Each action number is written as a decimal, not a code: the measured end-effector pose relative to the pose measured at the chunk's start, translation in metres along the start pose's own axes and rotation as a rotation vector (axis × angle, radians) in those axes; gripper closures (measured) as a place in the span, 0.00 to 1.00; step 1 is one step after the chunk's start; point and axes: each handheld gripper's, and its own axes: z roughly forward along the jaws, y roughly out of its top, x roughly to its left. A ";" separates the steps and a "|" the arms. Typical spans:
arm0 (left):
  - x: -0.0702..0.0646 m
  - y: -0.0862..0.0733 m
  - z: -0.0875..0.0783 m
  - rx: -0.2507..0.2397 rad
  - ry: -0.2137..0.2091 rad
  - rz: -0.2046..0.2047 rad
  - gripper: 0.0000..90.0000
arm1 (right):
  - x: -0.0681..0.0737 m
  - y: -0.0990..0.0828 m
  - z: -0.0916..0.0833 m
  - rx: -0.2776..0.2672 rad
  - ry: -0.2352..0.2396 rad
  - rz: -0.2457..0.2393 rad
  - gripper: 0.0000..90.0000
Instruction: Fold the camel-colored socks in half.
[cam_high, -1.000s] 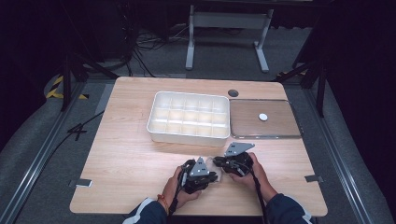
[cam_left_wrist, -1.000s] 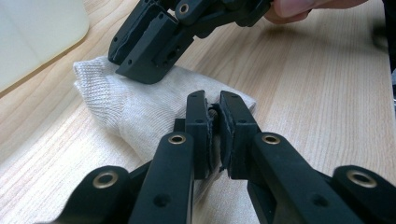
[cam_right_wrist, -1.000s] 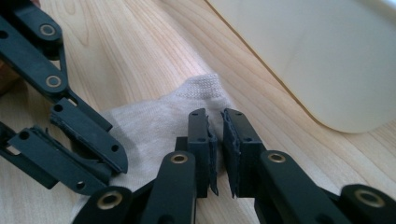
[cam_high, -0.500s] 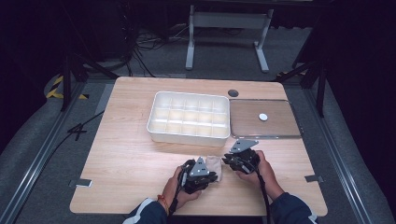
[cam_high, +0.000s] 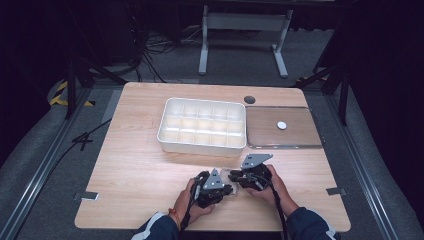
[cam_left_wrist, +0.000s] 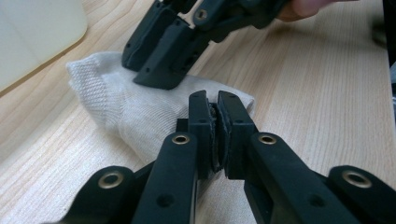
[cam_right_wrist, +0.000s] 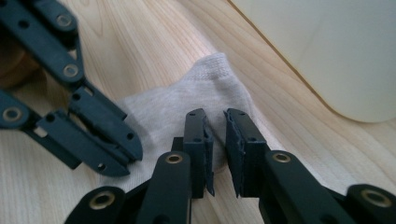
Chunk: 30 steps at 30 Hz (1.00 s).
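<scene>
A pale grey sock (cam_high: 225, 171) lies on the wooden table near its front edge, between my two grippers. My left gripper (cam_high: 230, 189) points right; in the left gripper view its jaws (cam_left_wrist: 218, 100) are pressed together over the sock (cam_left_wrist: 116, 112), pinching its near edge. My right gripper (cam_high: 234, 176) points left. Its jaws (cam_right_wrist: 215, 116) stand nearly together with sock fabric (cam_right_wrist: 187, 98) in the narrow gap. The right gripper (cam_left_wrist: 156, 79) touches down on the sock's far part, and the left gripper (cam_right_wrist: 126, 158) rests on the sock's left side.
A white tray with several compartments (cam_high: 165, 136) stands just behind the sock, its wall close by (cam_left_wrist: 32, 32) (cam_right_wrist: 336, 46). To its right lies a flat brown panel (cam_high: 300, 135) with a small white disc (cam_high: 282, 125). A dark round hole (cam_high: 249, 99) sits behind it.
The right gripper has shifted slightly over the sock. The left gripper and the sock have stayed where they were.
</scene>
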 end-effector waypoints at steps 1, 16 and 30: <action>-0.001 0.000 0.000 -0.005 0.003 0.000 0.95 | 0.000 0.001 0.000 0.016 -0.008 -0.015 0.90; -0.003 0.000 0.001 0.005 0.015 0.031 0.95 | 0.002 0.002 -0.009 -0.060 -0.064 0.032 0.76; 0.001 -0.001 -0.006 -0.031 -0.021 0.012 0.81 | 0.002 0.001 -0.012 -0.039 -0.060 0.004 0.77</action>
